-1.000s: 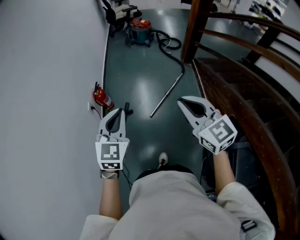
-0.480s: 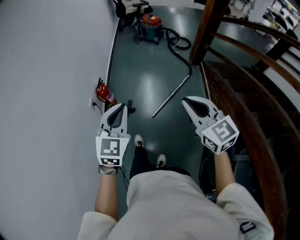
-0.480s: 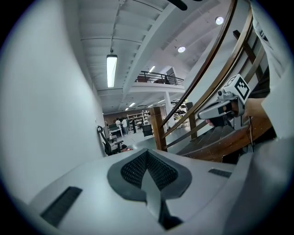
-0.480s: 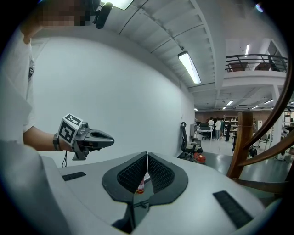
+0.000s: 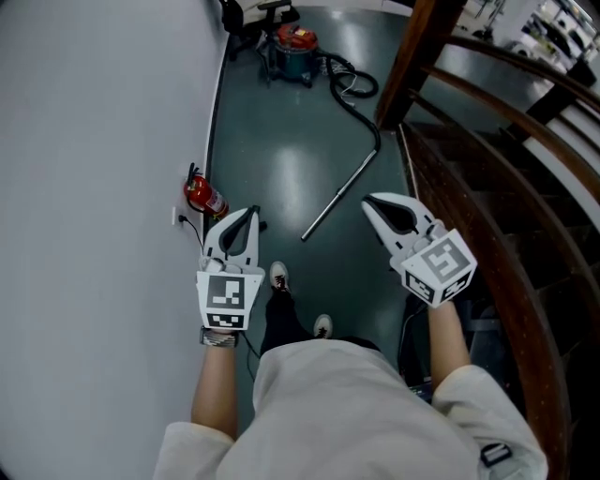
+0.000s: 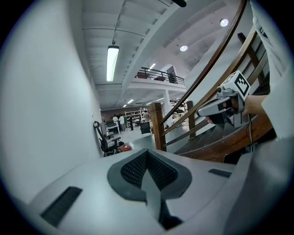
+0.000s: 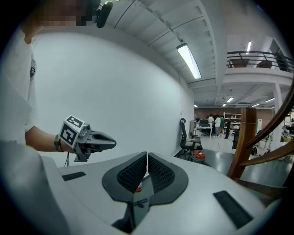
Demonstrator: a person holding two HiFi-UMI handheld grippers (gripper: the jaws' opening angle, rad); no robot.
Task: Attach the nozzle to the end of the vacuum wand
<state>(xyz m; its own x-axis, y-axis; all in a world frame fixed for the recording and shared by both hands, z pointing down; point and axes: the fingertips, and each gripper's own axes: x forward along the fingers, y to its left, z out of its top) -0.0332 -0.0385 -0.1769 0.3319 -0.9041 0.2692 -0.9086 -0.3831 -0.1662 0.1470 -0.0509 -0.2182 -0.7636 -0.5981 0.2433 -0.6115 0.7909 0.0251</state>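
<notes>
The vacuum wand, a thin metal tube, lies on the dark floor ahead, joined to a black hose that runs to a red and teal vacuum cleaner. A small dark piece lies on the floor by the left gripper's tip; I cannot tell whether it is the nozzle. My left gripper is shut and empty, held above the floor, left of the wand's near end. My right gripper is shut and empty too, right of the wand. Both sets of jaws are pressed together with nothing between them.
A white wall runs along the left, with a red fire extinguisher at its foot. A wooden staircase and handrail fill the right. An office chair stands by the vacuum cleaner. The person's shoes show below.
Both grippers, still shut, have moved forward along the corridor toward the wand. The person has taken a step, and a second shoe has come into view.
</notes>
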